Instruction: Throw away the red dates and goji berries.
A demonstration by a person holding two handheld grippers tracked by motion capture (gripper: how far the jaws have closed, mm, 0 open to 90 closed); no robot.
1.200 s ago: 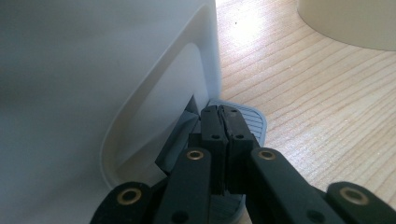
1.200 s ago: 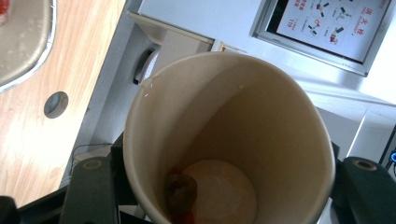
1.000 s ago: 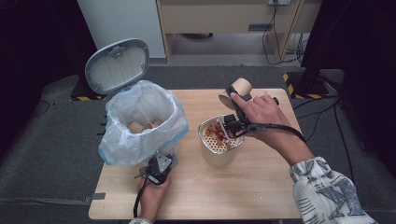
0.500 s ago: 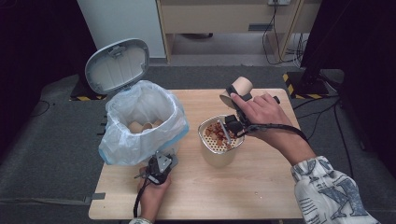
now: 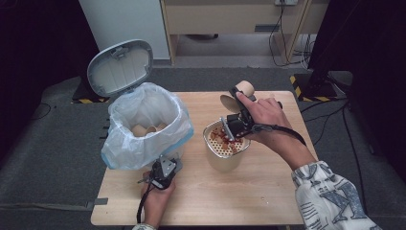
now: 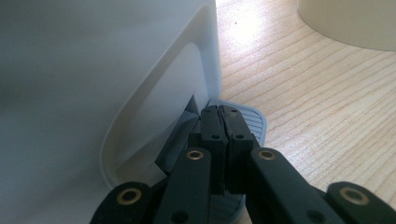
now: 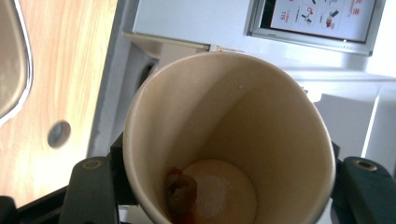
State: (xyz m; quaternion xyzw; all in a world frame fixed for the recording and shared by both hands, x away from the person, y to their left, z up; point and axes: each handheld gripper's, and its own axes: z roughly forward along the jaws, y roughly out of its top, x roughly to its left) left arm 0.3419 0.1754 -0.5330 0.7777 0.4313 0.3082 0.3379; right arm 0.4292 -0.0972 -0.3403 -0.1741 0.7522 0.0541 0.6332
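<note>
My right claw grips a tan paper cup (image 7: 229,135), tipped on its side above the strainer tub (image 5: 223,153); a reddish-brown scrap clings inside near its white bottom. The tub stands upright, red bits on its perforated insert.

Lab or test room, not home. Small wooden table (image 5: 268,191) alone on grey carpet (image 5: 52,158). Black curtains (image 5: 33,43) both sides. Cables (image 5: 282,28) trailing under wooden bench (image 5: 230,19) at back. Hazard-striped stand base (image 5: 311,86) on floor. Taped floor marks (image 5: 72,205) near table.
</note>
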